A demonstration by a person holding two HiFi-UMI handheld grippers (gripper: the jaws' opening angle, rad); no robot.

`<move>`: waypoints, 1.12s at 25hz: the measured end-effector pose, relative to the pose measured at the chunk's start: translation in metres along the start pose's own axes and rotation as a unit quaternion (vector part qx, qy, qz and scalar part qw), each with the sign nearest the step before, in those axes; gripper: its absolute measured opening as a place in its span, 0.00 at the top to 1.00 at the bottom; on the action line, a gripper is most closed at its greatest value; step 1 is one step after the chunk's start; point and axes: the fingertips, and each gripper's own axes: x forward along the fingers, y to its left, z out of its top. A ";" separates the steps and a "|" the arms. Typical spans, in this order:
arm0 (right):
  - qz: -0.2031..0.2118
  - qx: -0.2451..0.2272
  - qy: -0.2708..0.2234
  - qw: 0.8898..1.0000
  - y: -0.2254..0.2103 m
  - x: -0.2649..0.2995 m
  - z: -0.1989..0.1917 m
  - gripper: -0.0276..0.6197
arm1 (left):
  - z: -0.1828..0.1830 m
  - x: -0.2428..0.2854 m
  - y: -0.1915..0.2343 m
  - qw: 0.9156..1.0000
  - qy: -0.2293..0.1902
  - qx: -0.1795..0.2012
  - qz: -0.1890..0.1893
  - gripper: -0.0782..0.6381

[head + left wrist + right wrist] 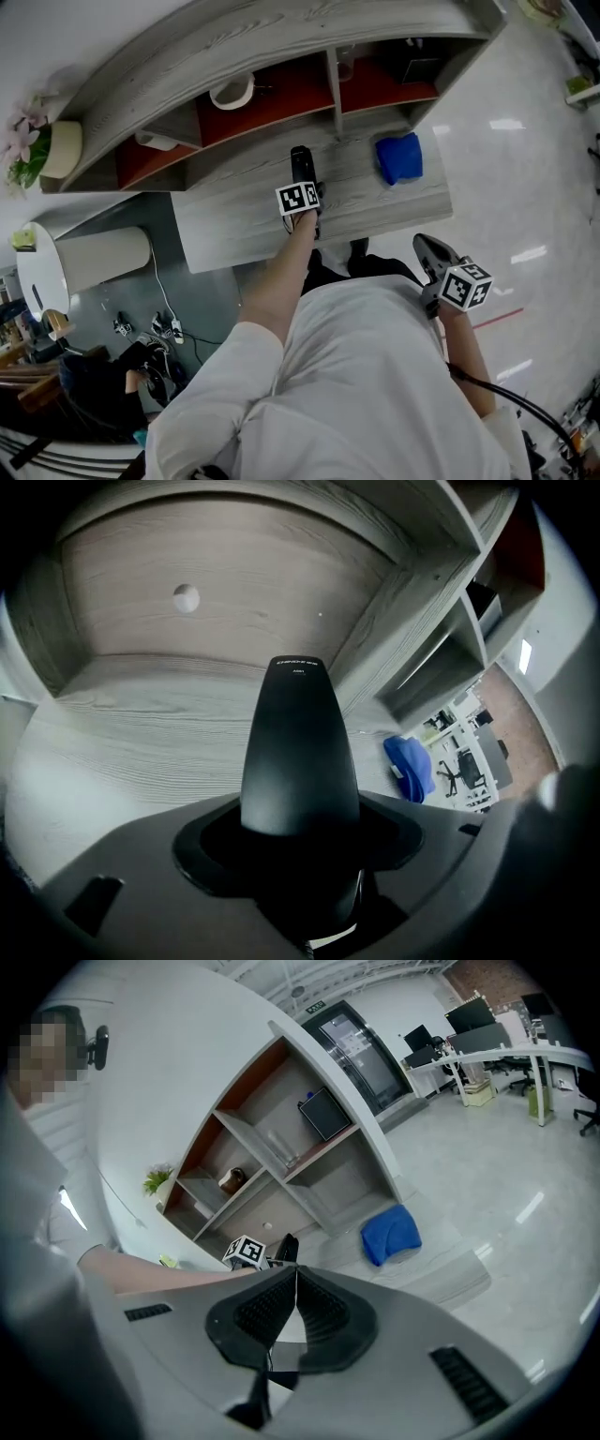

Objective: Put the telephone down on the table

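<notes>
The black telephone handset point(300, 752) sticks out forward between the jaws of my left gripper point(300, 855), which is shut on it. In the head view the handset point(301, 165) and left gripper point(300, 192) are over the grey wooden table point(234, 230), near the shelf unit's front; whether the handset touches the table I cannot tell. My right gripper point(292, 1312) is shut with nothing in it, its pads point(323, 1312) pressed together. It hangs off the table's near right side point(436, 253), beside the person's body.
A blue cloth point(399, 157) lies on the table to the right of the handset. Behind stands a curved grey shelf unit point(281, 56) with red-backed compartments holding a tape roll point(231, 92) and a dark box point(412, 64). A potted plant point(42, 150) sits at the left.
</notes>
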 end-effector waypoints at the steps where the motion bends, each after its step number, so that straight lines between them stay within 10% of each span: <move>1: -0.001 0.000 0.003 1.000 -0.003 0.000 0.001 0.93 | 0.001 0.006 0.001 1.000 0.005 -0.001 0.008 0.48; 28: -0.008 0.004 0.044 0.999 -0.033 0.007 0.005 0.93 | -0.008 0.069 -0.003 0.996 0.037 0.009 0.084 0.47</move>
